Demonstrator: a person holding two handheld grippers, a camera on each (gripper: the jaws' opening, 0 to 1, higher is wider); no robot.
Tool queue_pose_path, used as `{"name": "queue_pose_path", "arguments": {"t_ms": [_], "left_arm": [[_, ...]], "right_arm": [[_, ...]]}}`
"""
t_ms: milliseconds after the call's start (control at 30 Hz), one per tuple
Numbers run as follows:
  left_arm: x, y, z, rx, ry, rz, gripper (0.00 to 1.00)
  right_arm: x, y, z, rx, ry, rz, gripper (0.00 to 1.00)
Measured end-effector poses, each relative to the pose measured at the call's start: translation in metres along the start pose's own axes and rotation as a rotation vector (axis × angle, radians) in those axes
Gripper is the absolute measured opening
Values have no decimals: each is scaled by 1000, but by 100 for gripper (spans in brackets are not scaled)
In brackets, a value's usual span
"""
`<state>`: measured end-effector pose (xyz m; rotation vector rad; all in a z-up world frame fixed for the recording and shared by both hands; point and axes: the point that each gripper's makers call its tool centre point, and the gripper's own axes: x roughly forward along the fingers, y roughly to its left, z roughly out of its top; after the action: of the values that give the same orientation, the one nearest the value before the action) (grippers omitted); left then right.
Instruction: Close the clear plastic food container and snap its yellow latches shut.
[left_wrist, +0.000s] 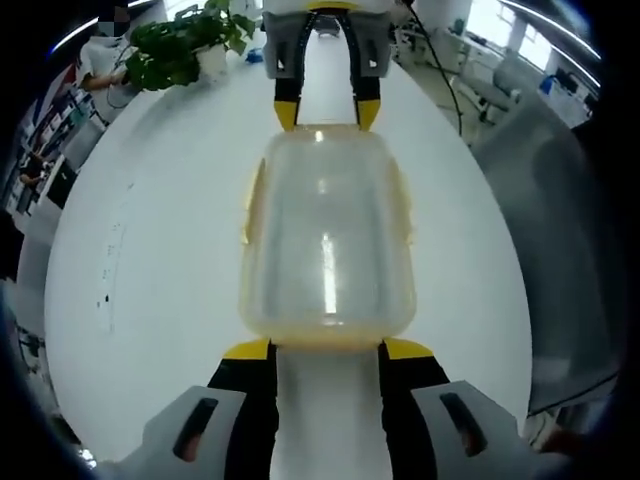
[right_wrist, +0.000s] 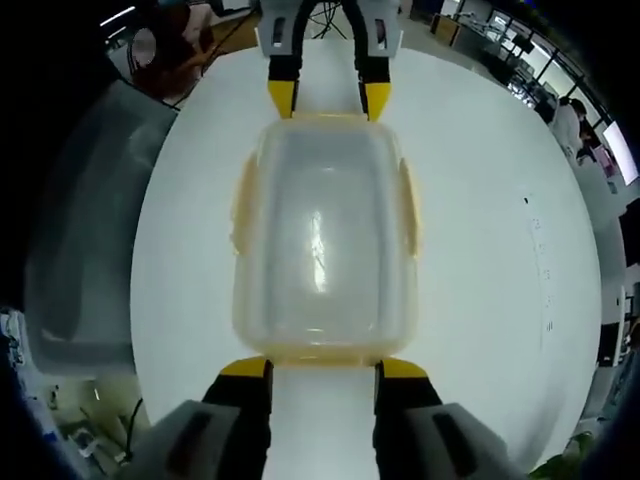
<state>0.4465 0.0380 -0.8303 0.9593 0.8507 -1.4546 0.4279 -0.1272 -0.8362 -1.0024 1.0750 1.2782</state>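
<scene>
Two yellow-tipped grippers face each other across a clear plastic food container with yellow latches, which lies lid-down-looking on a round white table. The left gripper stands with jaws apart at one short end, tips just at the container's rim. The right gripper stands likewise spread at the opposite end, clamping nothing.

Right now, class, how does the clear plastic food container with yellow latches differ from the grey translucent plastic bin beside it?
The clear plastic food container has yellow trim; the grey translucent plastic bin is plain grey. The container sits mid-table between the left gripper and right gripper; the bin lies at the white table's edge, away from both. Both are see-through plastic.
</scene>
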Motion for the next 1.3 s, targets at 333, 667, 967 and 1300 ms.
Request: {"name": "queue_pose_path", "arguments": {"t_ms": [333,667,967,1300], "left_arm": [[0,-10,-8,-38,-15,-18,43],[-25,-5,-4,-159,-226,64,53],[-37,-3,5,-209,-338,97,47],[-34,2,17,-187,-330,78,44]], "right_arm": [[8,0,0,-62,46,-3,46],[-29,-17,12,37,-121,-76,44],[-37,-7,34,27,-220,-104,35],[-37,-8,48,64,-286,-88,33]]}}
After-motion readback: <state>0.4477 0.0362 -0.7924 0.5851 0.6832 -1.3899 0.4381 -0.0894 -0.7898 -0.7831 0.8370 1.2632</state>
